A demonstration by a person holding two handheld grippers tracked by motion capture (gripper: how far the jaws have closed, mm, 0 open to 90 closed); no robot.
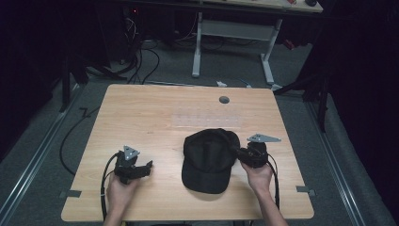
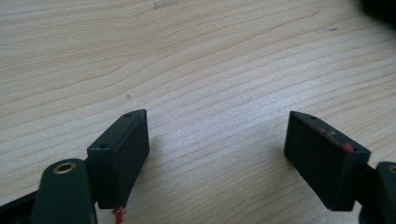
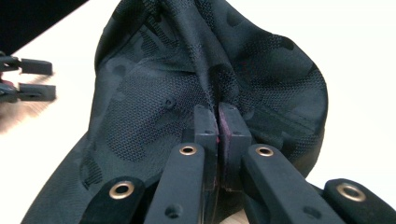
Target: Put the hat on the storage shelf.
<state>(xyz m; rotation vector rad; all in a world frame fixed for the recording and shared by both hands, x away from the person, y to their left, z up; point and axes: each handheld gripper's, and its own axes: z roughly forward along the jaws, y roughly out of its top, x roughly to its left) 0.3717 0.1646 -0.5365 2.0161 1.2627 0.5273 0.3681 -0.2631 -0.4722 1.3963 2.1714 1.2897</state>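
From the high view, one black baseball cap (image 1: 208, 160) is lying on the wooden counter (image 1: 141, 113), toward the near edge and right of the middle, its brim pointing at the person and its long axis running from near edge to far edge. The right hand-held gripper (image 1: 241, 153) is touching the cap's right side, while the left hand-held gripper (image 1: 147, 167) is sitting well apart to the cap's left, so the cap is lying to the right of that gripper and the right hand is by far the nearer. There are two grippers and a single cap.

In the left gripper view, its jaws are standing wide apart over bare wood grain, holding nothing; a dark corner at the top right may be the cap.

In the right gripper view, the jaws are pressing together on a pinched fold of the cap's mesh crown (image 3: 205, 84), the fabric ridging away from them.
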